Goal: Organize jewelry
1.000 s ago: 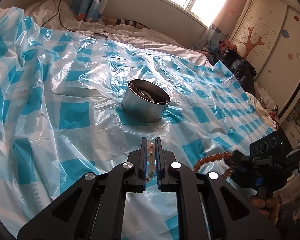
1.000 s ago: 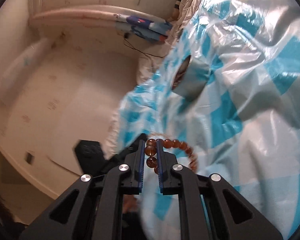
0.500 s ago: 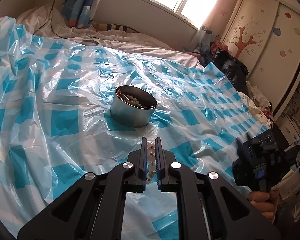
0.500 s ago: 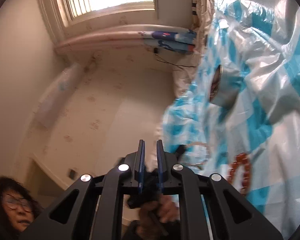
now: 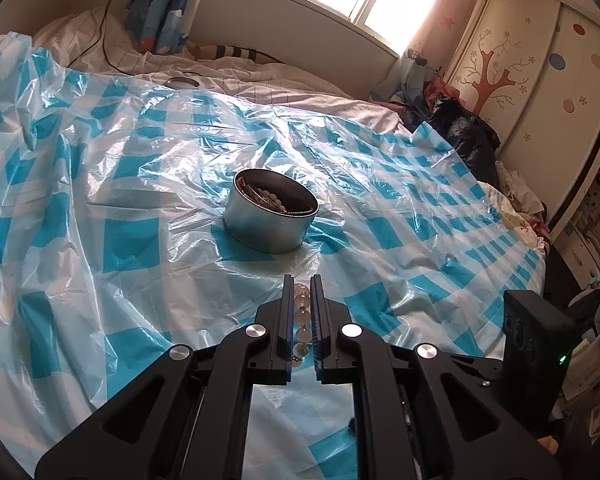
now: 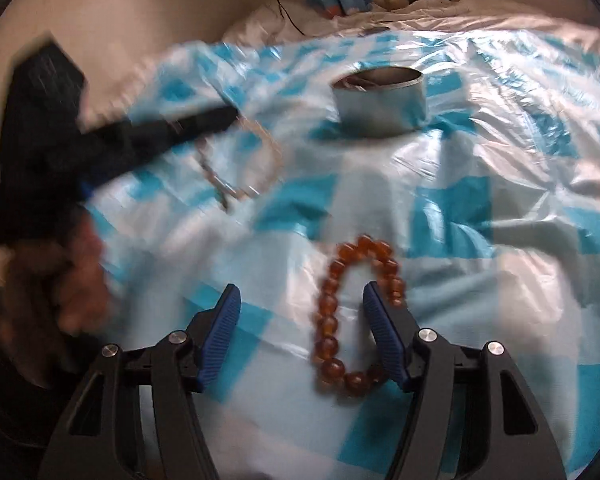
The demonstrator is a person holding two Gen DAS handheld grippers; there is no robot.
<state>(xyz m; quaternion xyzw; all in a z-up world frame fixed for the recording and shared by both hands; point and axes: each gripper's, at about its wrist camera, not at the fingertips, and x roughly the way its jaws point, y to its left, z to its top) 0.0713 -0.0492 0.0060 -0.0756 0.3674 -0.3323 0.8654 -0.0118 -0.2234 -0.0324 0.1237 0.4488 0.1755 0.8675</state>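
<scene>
Left gripper (image 5: 302, 312): its fingers are drawn close together, pinching a strand of pale, translucent beads (image 5: 302, 316) that runs between the pads.
Right gripper (image 6: 302, 328): its blue-padded fingers are spread wide and grip nothing.
Amber bracelet (image 6: 354, 312): a loop of round orange-brown beads lying on the plastic sheet; the right finger reaches inside the loop, so one side of the loop sits between the fingers.
Round metal tin (image 5: 274, 216): stands upright and open on the sheet, ahead of both grippers, with beaded jewellery inside.
Checked plastic sheet (image 5: 132, 236): crinkled blue and white film spread over a bed.
Wardrobe (image 5: 536, 64): pale doors printed with a brown tree and coloured dots.
Writing: no brand, label or lettering is legible in either view; the right wrist view is blurred.
</scene>
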